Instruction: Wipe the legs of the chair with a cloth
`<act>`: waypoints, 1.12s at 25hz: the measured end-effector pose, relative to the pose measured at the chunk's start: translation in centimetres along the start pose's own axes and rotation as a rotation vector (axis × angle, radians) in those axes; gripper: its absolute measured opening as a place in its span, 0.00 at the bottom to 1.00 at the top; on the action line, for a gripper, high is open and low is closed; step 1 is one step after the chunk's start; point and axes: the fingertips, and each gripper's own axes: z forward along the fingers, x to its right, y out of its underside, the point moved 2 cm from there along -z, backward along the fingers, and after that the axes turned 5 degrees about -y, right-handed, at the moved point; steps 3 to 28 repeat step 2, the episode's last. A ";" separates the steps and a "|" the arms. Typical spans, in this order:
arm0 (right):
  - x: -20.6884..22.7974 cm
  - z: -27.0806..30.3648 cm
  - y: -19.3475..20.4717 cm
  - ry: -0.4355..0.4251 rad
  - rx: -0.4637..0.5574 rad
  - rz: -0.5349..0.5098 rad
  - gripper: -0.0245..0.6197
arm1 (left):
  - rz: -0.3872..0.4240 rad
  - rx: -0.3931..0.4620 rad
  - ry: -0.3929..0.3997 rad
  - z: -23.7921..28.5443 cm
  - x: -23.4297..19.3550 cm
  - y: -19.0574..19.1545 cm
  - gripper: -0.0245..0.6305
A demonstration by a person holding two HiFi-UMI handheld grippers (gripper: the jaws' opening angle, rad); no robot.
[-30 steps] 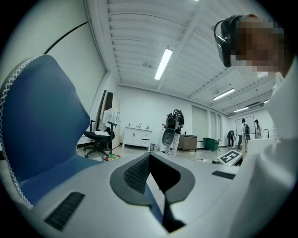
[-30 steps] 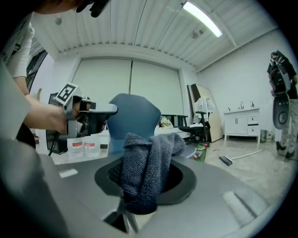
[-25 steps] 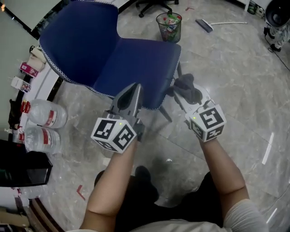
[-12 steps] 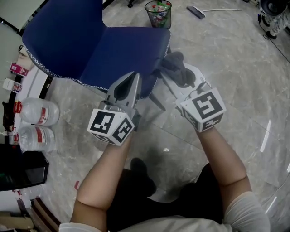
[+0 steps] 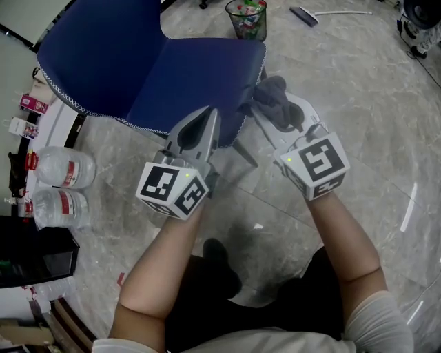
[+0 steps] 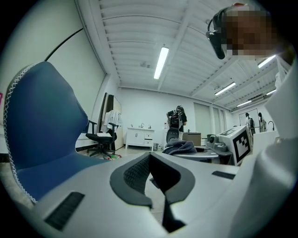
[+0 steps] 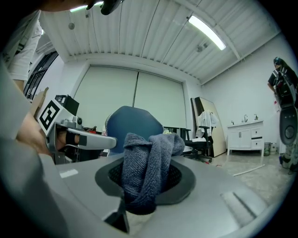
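Observation:
A blue chair (image 5: pixel 200 76) stands ahead of me, its seat edge just beyond both grippers. One grey metal leg (image 5: pixel 245 153) slants to the floor between them. My right gripper (image 5: pixel 260 112) is shut on a dark grey cloth (image 5: pixel 273 96), which bunches up beside the seat's front right corner. In the right gripper view the cloth (image 7: pixel 148 160) fills the jaws, with the chair back (image 7: pixel 132 122) behind it. My left gripper (image 5: pixel 209 116) is shut with nothing in it, its tip over the seat's front edge. The other legs are hidden under the seat.
A mesh waste bin (image 5: pixel 247 16) stands behind the chair. Two water bottles (image 5: pixel 65 169) lie on the floor at left beside a white shelf (image 5: pixel 52 127) and a black box (image 5: pixel 31 256). Far back are an office chair (image 6: pixel 100 139) and a person (image 6: pixel 177 118).
The view has shifted a little. Both grippers keep about the same places at the seat's front edge, and the right one still holds the cloth.

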 end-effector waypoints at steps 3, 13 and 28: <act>0.0 0.1 0.1 -0.003 0.001 0.000 0.21 | 0.002 -0.004 -0.001 0.1 0.1 0.0 0.04; 0.0 0.1 0.1 -0.003 0.001 0.000 0.21 | 0.002 -0.004 -0.001 0.1 0.1 0.0 0.04; 0.0 0.1 0.1 -0.003 0.001 0.000 0.21 | 0.002 -0.004 -0.001 0.1 0.1 0.0 0.04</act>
